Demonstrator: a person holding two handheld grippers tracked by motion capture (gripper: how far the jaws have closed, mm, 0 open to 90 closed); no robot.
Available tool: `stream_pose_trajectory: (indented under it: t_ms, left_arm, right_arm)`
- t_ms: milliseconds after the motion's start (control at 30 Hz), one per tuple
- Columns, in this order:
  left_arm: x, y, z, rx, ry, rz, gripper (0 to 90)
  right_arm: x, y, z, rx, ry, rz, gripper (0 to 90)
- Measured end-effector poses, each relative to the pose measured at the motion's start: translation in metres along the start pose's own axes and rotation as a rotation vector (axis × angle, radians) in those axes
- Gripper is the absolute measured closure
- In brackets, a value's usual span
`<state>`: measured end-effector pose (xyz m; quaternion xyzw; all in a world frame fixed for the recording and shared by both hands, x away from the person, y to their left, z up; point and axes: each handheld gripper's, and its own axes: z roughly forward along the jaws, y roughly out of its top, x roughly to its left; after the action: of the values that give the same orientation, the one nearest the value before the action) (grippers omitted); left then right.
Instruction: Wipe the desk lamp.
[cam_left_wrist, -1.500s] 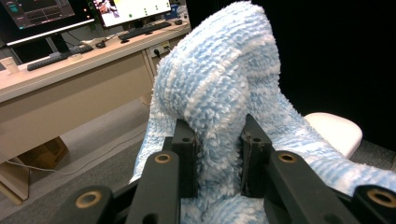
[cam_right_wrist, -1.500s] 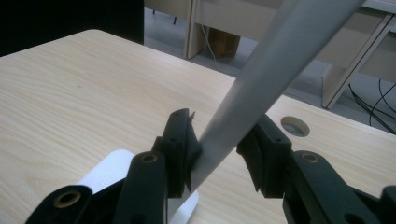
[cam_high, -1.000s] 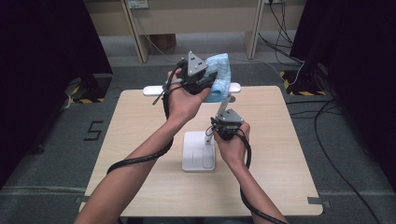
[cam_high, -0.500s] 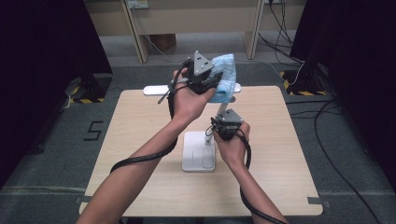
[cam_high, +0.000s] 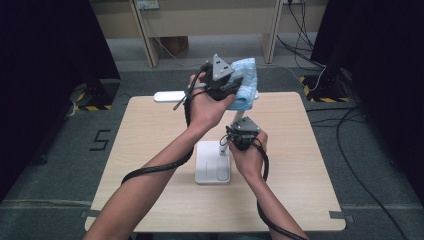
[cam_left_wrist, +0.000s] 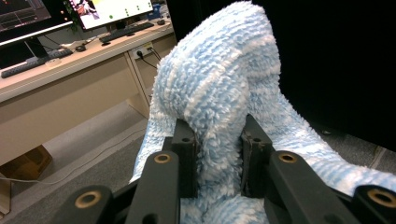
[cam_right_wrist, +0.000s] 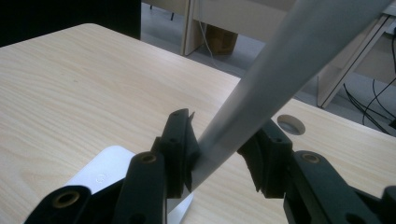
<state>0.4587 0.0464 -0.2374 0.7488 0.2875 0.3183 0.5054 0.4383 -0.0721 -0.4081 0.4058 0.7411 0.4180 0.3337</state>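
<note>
Left tongs (cam_high: 235, 85) raised gripping cloth (cam_high: 246, 75), right tongs (cam_high: 239, 131) clamping lamp stem (cam_right_wrist: 261, 93)

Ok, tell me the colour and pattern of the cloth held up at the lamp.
The fluffy cloth has light blue and white stripes, clearest in the left gripper view.

A slanted grey lamp arm (cam_right_wrist: 299, 60) is clamped between the two black jaws of the right gripper (cam_right_wrist: 222, 149). A white lamp base (cam_right_wrist: 100, 175) is seen low at the left, resting on a light wooden table (cam_right_wrist: 70, 88) with a round cable hole (cam_right_wrist: 290, 124).
</note>
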Motion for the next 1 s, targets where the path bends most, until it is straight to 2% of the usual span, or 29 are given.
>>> stream_pose_trajectory:
  t_ms: [1000]
  left_arm:
    - [-0.011,0.007,0.010,0.007,-0.036,0.018,71.8]
  right_arm:
    - [0.001,0.000,0.000,0.013,-0.012,0.007,61.0]
